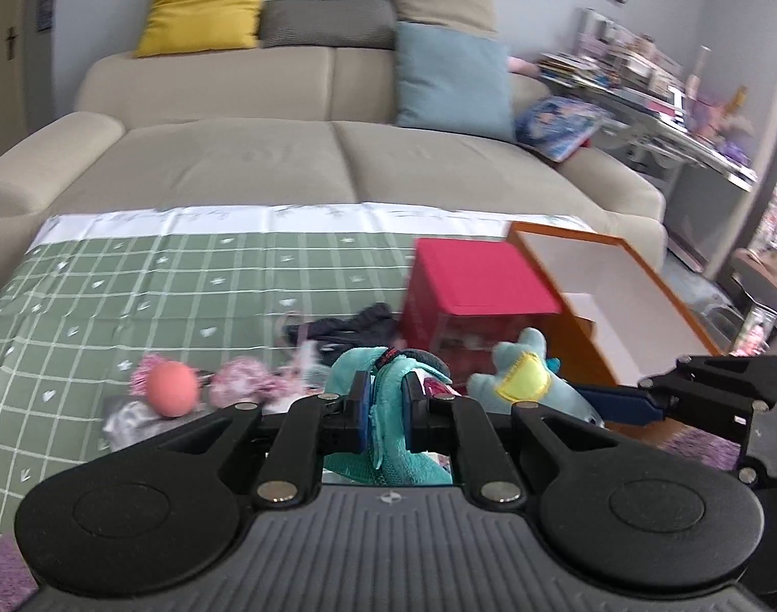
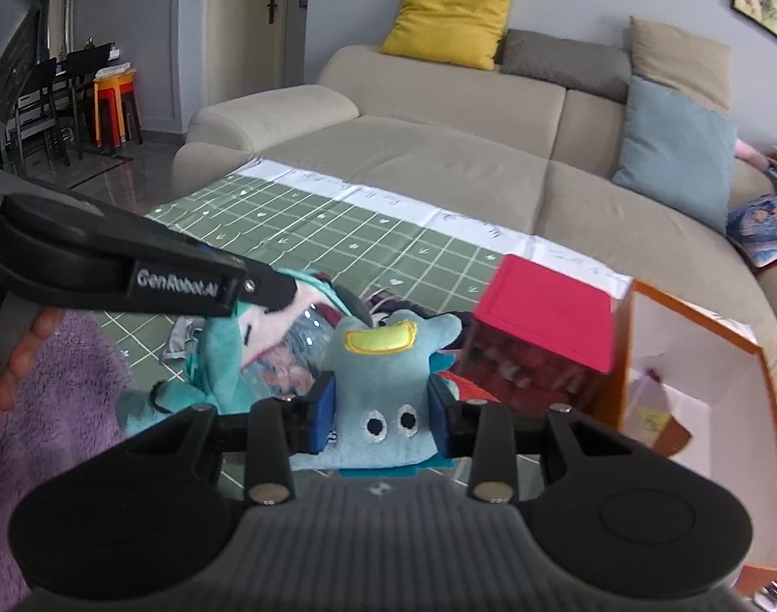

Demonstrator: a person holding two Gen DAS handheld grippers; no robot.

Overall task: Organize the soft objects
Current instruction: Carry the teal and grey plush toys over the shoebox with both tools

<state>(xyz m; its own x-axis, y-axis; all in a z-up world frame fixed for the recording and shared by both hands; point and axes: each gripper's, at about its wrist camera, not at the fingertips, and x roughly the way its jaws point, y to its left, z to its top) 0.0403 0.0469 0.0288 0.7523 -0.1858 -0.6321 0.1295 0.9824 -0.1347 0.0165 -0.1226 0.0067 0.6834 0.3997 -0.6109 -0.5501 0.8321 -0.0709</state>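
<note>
My left gripper is shut on a teal plush doll and holds it above the green checked cloth. My right gripper is shut on a light-blue plush with a yellow patch, which also shows in the left wrist view to the right of the teal doll. The teal doll and the left gripper appear at the left of the right wrist view. Both plushes hang just left of an open orange box with a white inside.
A red box stands beside the orange box. A pink ball, pink fluffy toys and dark cloth lie on the cloth. A beige sofa with cushions is behind. A purple rug lies lower left.
</note>
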